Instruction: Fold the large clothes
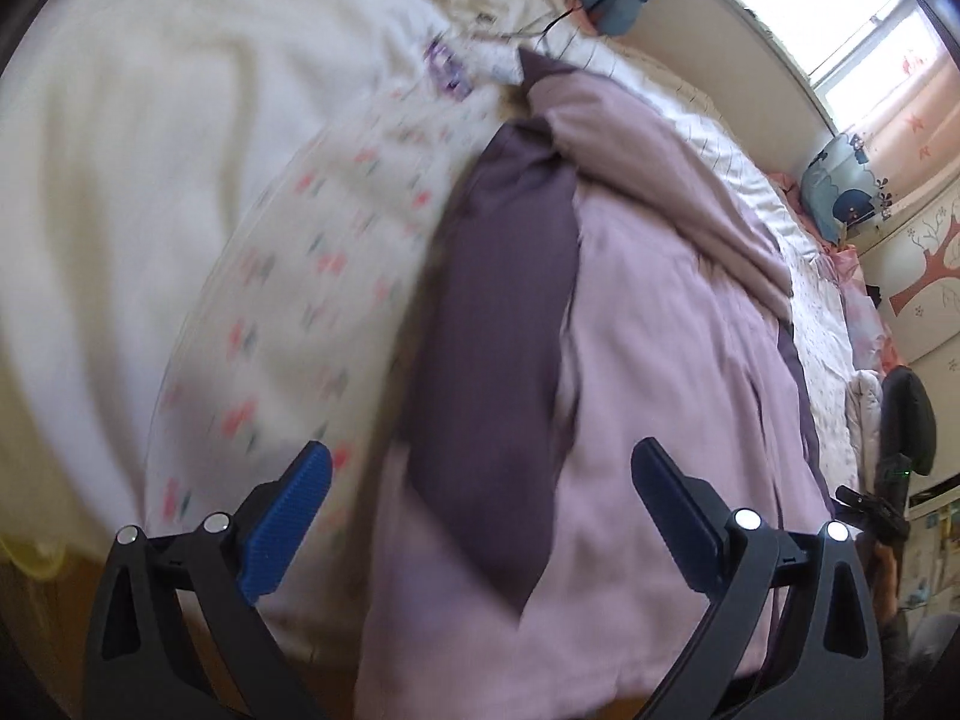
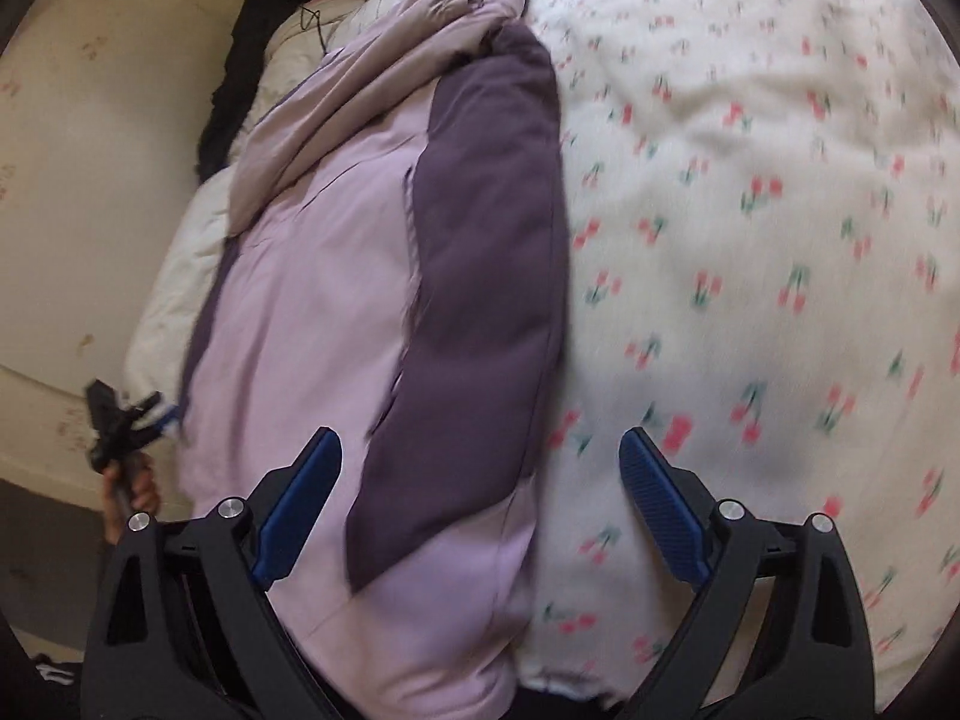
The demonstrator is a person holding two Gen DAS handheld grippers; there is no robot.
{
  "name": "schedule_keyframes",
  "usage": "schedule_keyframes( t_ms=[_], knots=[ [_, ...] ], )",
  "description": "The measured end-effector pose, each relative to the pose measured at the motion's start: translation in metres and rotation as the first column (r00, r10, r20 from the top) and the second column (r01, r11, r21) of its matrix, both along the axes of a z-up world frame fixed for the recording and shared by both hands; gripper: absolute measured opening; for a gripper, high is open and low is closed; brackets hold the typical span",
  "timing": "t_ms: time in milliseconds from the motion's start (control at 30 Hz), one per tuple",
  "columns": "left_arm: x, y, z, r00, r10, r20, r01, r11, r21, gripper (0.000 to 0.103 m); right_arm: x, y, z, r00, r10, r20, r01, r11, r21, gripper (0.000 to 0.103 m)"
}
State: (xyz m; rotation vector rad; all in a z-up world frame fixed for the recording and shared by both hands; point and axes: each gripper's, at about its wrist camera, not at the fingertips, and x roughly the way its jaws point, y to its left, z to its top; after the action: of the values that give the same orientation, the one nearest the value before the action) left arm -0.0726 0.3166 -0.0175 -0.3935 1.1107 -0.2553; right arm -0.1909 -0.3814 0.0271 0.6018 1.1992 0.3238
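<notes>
A large lilac padded garment (image 1: 660, 330) with a dark purple band (image 1: 498, 300) lies lengthwise on the bed. My left gripper (image 1: 483, 474) hovers open above its near end, with nothing between the blue pads. In the right wrist view the same garment (image 2: 312, 300) and band (image 2: 486, 240) lie below my right gripper (image 2: 480, 444). That gripper is also open and empty, over the band's near end. The left gripper (image 2: 123, 402) shows small at the left edge, held in a hand beside the garment's far side. Both views are blurred by motion.
The bed carries a cream sheet with a cherry print (image 2: 750, 210) and a white blanket (image 1: 150, 150). A cream wall (image 2: 90, 180) runs along one side of the bed, with dark clothing (image 2: 240, 72) against it. A window (image 1: 840, 18), blue cushion (image 1: 840, 192) and black chair (image 1: 909, 420) stand beyond.
</notes>
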Motion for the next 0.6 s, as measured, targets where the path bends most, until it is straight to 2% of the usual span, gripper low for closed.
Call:
schedule_keyframes(
  t_ms=[100, 167, 300, 400, 500, 567, 600],
  knots=[
    [-0.019, 0.009, -0.011, 0.999, 0.002, -0.036, -0.003, 1.000, -0.011, 0.096, -0.015, 0.007, -0.002, 0.999, 0.028, -0.025, -0.026, 0.997, 0.068, 0.090],
    [-0.031, 0.012, -0.019, 0.998, -0.015, -0.063, 0.010, 0.997, -0.072, 0.096, -0.024, 0.014, 0.001, 0.998, 0.049, -0.032, -0.046, 0.994, 0.097, 0.090],
    [-0.052, 0.009, -0.035, 0.989, -0.095, -0.113, 0.068, 0.972, -0.223, 0.096, -0.036, 0.019, 0.000, 0.996, 0.076, -0.054, -0.065, 0.978, 0.196, 0.090],
    [-0.063, -0.006, -0.044, 0.978, -0.155, -0.137, 0.124, 0.970, -0.209, 0.096, -0.041, 0.020, -0.005, 0.995, 0.083, -0.062, -0.065, 0.968, 0.243, 0.090],
    [-0.068, -0.014, -0.061, 0.961, -0.179, -0.209, 0.131, 0.965, -0.226, 0.096, -0.039, 0.024, -0.016, 0.992, 0.093, -0.087, -0.065, 0.959, 0.276, 0.090],
    [-0.073, -0.015, -0.062, 0.970, -0.155, -0.186, 0.107, 0.963, -0.247, 0.095, -0.040, 0.026, -0.016, 0.992, 0.099, -0.080, -0.071, 0.955, 0.289, 0.088],
    [-0.075, -0.015, -0.060, 0.977, -0.133, -0.167, 0.087, 0.962, -0.259, 0.094, -0.040, 0.028, -0.017, 0.993, 0.096, -0.068, -0.073, 0.953, 0.294, 0.082]
  ],
)
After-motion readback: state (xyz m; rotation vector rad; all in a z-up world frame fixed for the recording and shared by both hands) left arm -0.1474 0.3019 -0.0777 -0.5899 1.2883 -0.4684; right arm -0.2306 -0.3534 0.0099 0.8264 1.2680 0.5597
